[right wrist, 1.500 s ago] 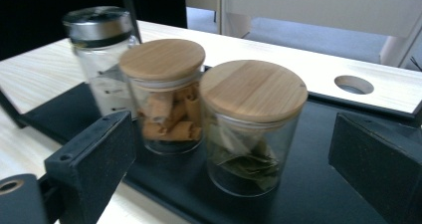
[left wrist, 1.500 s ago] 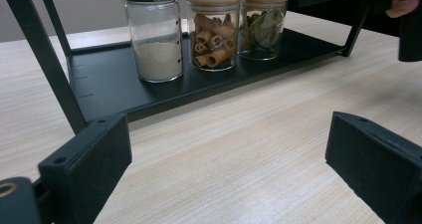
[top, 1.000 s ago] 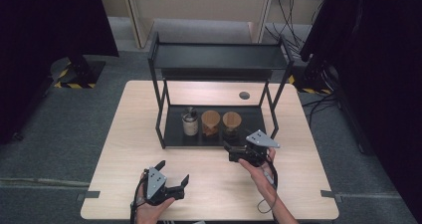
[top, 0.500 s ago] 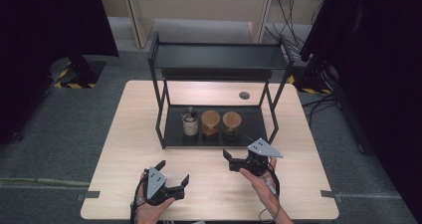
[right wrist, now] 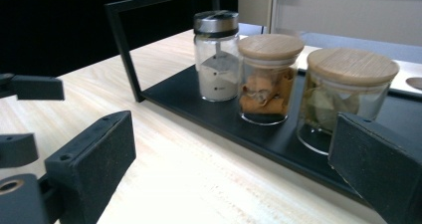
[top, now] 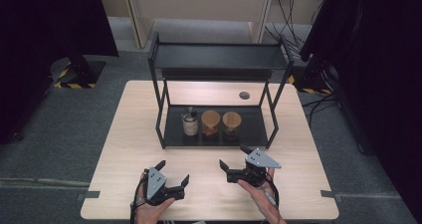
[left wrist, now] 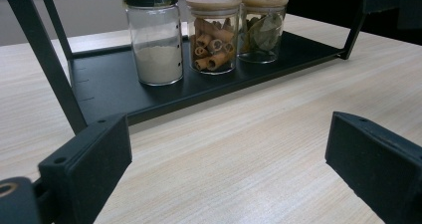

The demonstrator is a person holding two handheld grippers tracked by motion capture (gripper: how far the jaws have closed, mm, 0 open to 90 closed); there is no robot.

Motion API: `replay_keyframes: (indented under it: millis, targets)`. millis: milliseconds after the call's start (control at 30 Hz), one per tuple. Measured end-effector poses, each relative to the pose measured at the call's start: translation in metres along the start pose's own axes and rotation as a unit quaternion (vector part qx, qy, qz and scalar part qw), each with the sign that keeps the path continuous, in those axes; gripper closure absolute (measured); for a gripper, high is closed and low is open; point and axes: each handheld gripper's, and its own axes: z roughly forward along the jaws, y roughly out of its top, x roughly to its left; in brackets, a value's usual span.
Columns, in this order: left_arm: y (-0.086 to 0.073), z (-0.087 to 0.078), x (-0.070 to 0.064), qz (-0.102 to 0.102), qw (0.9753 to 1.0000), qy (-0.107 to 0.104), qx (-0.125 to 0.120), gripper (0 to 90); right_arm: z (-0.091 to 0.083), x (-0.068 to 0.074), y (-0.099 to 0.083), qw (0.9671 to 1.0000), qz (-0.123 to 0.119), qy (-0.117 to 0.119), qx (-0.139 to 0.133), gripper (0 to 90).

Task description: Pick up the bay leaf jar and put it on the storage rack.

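Note:
A black two-tier rack (top: pixel 219 59) stands on the wooden table. Three jars line its bottom shelf: a metal-lidded shaker of white powder (top: pixel 189 122) (left wrist: pixel 154 45) (right wrist: pixel 217 59), a cork-lidded jar of cinnamon sticks (top: pixel 210 122) (left wrist: pixel 214 37) (right wrist: pixel 267 82) and a cork-lidded jar of bay leaves (top: pixel 231 122) (left wrist: pixel 261 30) (right wrist: pixel 343 97). My left gripper (top: pixel 172 172) (left wrist: pixel 229 149) rests open near the table's front edge, empty. In front of the shelf, my right gripper (top: pixel 234 156) (right wrist: pixel 234 154) is open and empty too, aimed at the jars.
The rack's black legs (top: pixel 160 114) and bottom shelf edge (left wrist: pixel 164 102) stand between the grippers and the jars. A round grommet hole (top: pixel 244 95) sits in the table behind the rack. Bare tabletop (top: pixel 129 134) lies to the rack's left and right.
My right gripper has drawn back from the rack's bottom shelf toward the near edge of the table, still open. The left gripper has stayed put.

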Motion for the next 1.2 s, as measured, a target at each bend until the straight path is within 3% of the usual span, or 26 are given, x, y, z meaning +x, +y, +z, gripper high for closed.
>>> replay_keyframes:
  millis: [467, 1200]
  targets:
    - [0.000, 0.000, 0.000, 0.000, 1.0000, -0.001, -0.001, 3.4, -0.003, 0.009, -0.012, 0.9996, -0.012, 0.020, 0.014, 4.9]
    - [0.000, 0.000, 0.000, 0.000, 1.0000, -0.001, 0.000, 3.4, -0.003, 0.008, -0.017, 0.9996, -0.006, 0.018, 0.021, 4.9]
